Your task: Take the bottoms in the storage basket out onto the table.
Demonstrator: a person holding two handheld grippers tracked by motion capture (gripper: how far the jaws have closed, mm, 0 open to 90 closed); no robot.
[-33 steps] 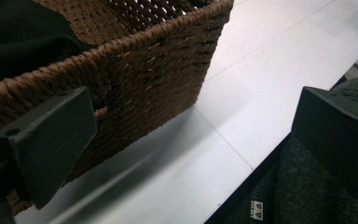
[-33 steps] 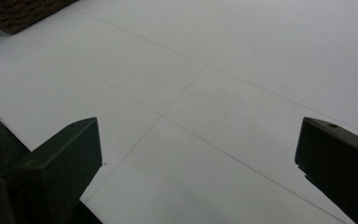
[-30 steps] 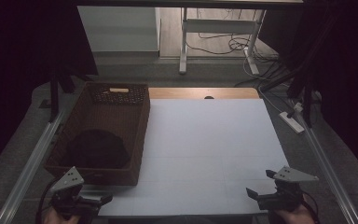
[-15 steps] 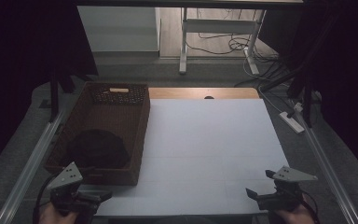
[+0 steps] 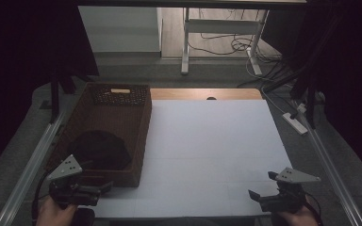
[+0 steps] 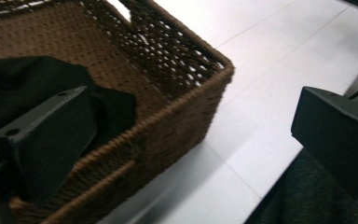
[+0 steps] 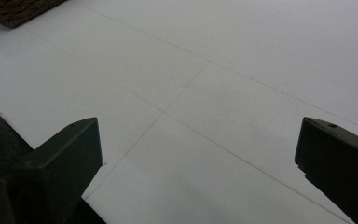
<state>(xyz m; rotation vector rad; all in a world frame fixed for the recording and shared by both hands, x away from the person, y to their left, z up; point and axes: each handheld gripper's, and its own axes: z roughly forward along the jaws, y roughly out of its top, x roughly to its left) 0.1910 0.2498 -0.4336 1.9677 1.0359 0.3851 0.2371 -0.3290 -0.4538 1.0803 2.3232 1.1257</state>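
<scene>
Basket (image 5: 143,127) of brown wicker sits on the left part of the desk (image 5: 207,155), long side running away from the person. Dark cloth (image 5: 99,149) lies bunched in the basket's near half, on the bottom, below the rim. In the left gripper view the cloth (image 6: 23,84) fills the near inside of the basket (image 6: 177,116), and the basket's near corner juts toward the white desk top (image 6: 270,70).

Left gripper (image 5: 104,187) held low at the desk's near left corner, just beside the basket's near end wall, its fingers spread wide with nothing between them. One finger in its own view overlaps the cloth and rim; whether it touches either cannot be told.

Right gripper (image 5: 259,186) held at the near right corner, well apart from the basket, over bare white desk. Fingers wide apart, empty; its own view shows the white surface (image 7: 223,93) with faint seam lines between them, and a sliver of the basket (image 7: 14,11) at top left.

Beyond the desk: grey floor, a white table frame (image 5: 221,28) and loose cables (image 5: 245,44).
</scene>
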